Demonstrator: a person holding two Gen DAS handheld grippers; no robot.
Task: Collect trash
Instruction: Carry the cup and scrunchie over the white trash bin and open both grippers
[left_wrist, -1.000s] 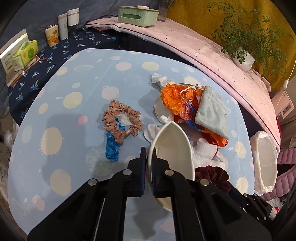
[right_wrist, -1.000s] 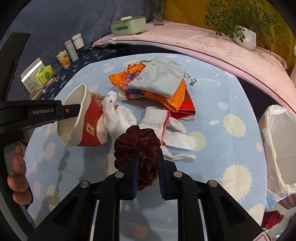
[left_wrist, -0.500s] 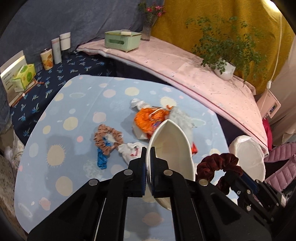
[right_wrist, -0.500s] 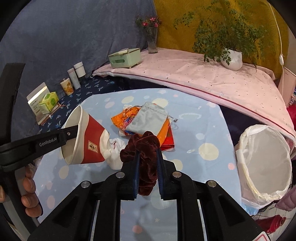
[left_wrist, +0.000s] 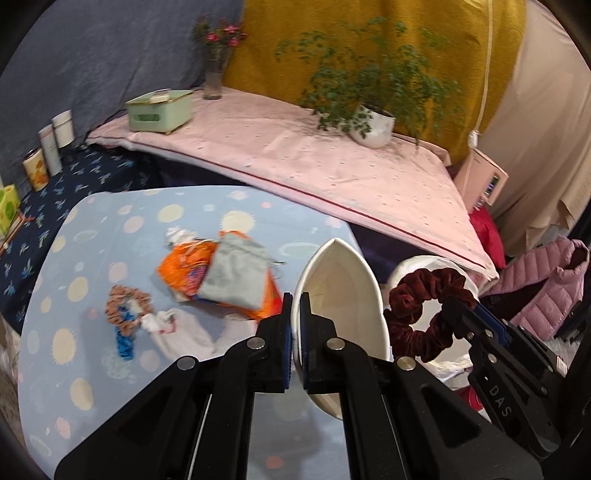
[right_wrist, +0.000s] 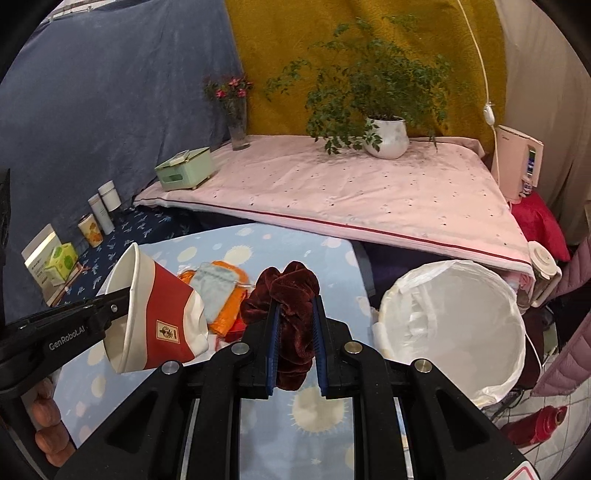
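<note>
Left tongs (right_wrist: 127, 308) marked "GenRobot.AI", pinching paper cup (right_wrist: 159, 317).

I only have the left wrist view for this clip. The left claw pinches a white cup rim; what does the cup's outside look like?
Observer: The paper cup has a red band with a small square emblem, and white at rim and base.
Operator: Is the right claw really clamped on that dark red scrunchie?
Observer: Yes, the right claw has the maroon scrunchie squeezed between both blue pads.
Operator: I see only a sliver of the bin.
Observer: The trash bin is round, lined with a white bag, and its mouth is open beside the table's right edge.
</note>
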